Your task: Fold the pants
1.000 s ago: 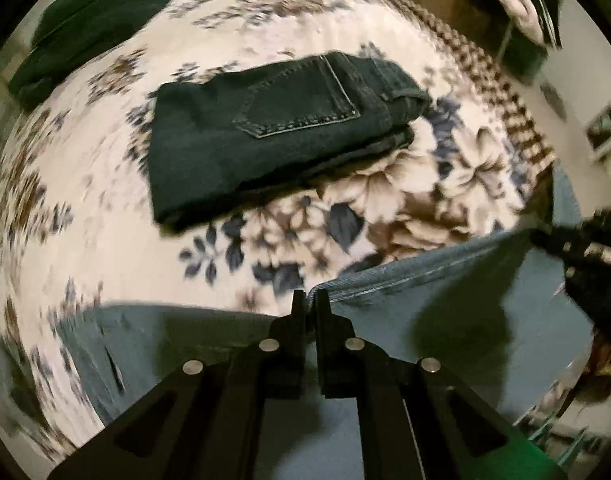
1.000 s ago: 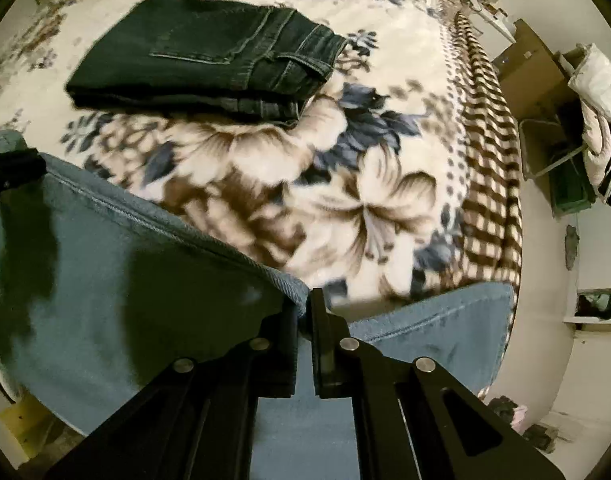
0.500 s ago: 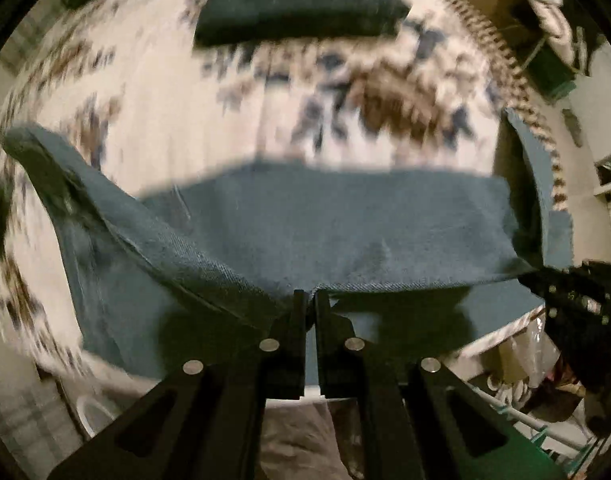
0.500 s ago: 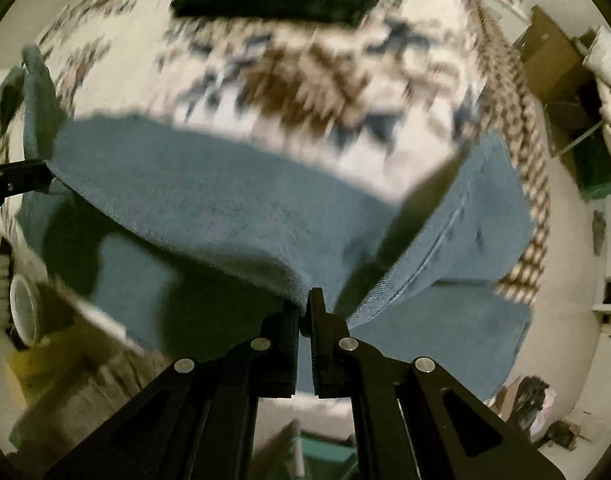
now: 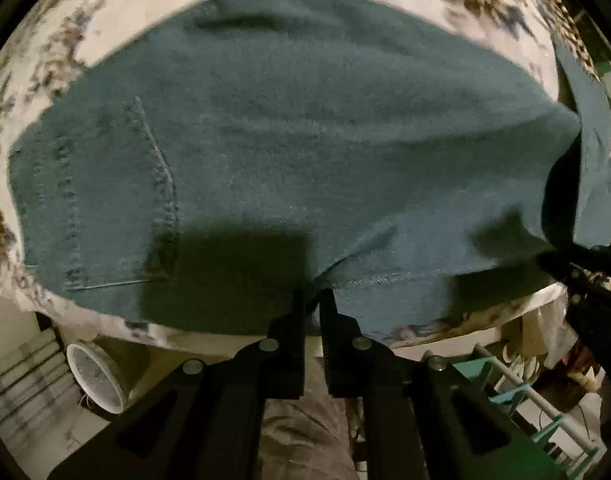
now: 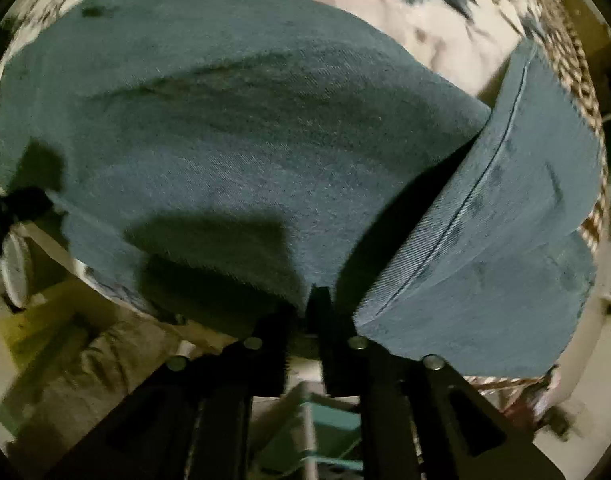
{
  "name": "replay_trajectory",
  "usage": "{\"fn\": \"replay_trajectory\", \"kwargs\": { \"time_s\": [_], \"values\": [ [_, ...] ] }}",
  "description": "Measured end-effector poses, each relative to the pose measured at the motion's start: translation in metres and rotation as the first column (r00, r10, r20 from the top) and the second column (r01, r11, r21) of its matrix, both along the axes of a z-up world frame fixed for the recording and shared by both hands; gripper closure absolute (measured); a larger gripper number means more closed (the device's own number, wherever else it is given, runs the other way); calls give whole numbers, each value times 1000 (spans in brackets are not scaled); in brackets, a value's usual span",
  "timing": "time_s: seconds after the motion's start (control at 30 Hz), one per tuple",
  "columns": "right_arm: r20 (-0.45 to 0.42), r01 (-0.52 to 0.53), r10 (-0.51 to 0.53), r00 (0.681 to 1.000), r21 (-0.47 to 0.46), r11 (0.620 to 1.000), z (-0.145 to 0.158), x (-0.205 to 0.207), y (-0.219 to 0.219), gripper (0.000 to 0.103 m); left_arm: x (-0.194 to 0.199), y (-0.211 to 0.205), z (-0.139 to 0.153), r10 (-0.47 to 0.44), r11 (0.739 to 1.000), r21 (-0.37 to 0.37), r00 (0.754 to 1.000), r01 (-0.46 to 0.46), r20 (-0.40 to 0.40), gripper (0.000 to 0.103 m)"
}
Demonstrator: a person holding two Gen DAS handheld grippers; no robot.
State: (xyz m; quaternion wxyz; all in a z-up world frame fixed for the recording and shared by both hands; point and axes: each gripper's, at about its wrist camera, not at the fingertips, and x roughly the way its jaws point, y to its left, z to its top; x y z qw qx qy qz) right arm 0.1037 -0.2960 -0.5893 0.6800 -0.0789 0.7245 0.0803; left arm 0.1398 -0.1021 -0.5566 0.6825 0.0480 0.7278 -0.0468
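- The blue-green pants (image 5: pixel 305 128) lie spread over the near edge of a bed with a flower-patterned blanket (image 5: pixel 117 8), one layer folded over another, a stitched back pocket (image 5: pixel 117 200) showing at the left.
- The left gripper (image 5: pixel 312 300) points down at the hem; its jaws are just starting to part, only a sliver of gap, with the denim edge still between the tips.
- The right gripper (image 6: pixel 305 304) has its jaws opening, plainly apart, the cloth's corner (image 6: pixel 301 280) at its tips but not pinched.
- A white bucket (image 5: pixel 95 380) stands on the floor below.
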Motion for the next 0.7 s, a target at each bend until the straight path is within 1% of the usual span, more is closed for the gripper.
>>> {"fn": "replay_trajectory", "kwargs": {
  "time_s": [0.03, 0.07, 0.13, 0.2, 0.27, 0.3, 0.33, 0.43, 0.5, 0.6, 0.7],
  "values": [
    [2, 31, -31, 1000, 28, 999, 8, 1, -5, 35, 0, -2, 8, 2, 1000, 3, 1000, -2, 15, 92],
    [7, 68, -69, 998, 59, 996, 18, 1, -11, 31, 1, -5, 14, 3, 1000, 7, 1000, -3, 24, 86],
    [31, 124, -127, 991, 73, 990, 38, 3, -22, 21, 4, -12, 29, 4, 1000, 3, 999, -4, 52, 51],
    [78, 194, -201, 976, 88, 977, 61, 6, -39, 15, 9, -19, 43, -2, 1000, 16, 995, 0, 97, 34],
    [112, 261, -271, 956, 91, 961, 75, 15, -57, 15, 17, -28, 53, -2, 999, 40, 989, -4, 147, 30],
    [133, 300, -310, 941, 87, 950, 82, 21, -70, 14, 24, -34, 55, 0, 999, 41, 987, -7, 162, 28],
    [145, 323, -332, 932, 83, 943, 85, 31, -78, 14, 29, -38, 55, 6, 999, 41, 986, -13, 169, 27],
    [182, 392, -392, 902, 37, 919, 86, 65, -109, 14, 52, -55, 54, 10, 999, 43, 981, -19, 195, 26],
    [184, 442, -439, 879, 30, 897, 79, 92, -126, 14, 69, -62, 51, -4, 998, 57, 976, -8, 217, 26],
    [195, 506, -501, 843, 23, 862, 65, 126, -157, 14, 89, -75, 45, -4, 998, 64, 974, -11, 226, 26],
    [211, 534, -522, 827, -1, 846, 51, 154, -172, 14, 104, -90, 35, 0, 998, 62, 975, -14, 222, 26]
  ]
}}
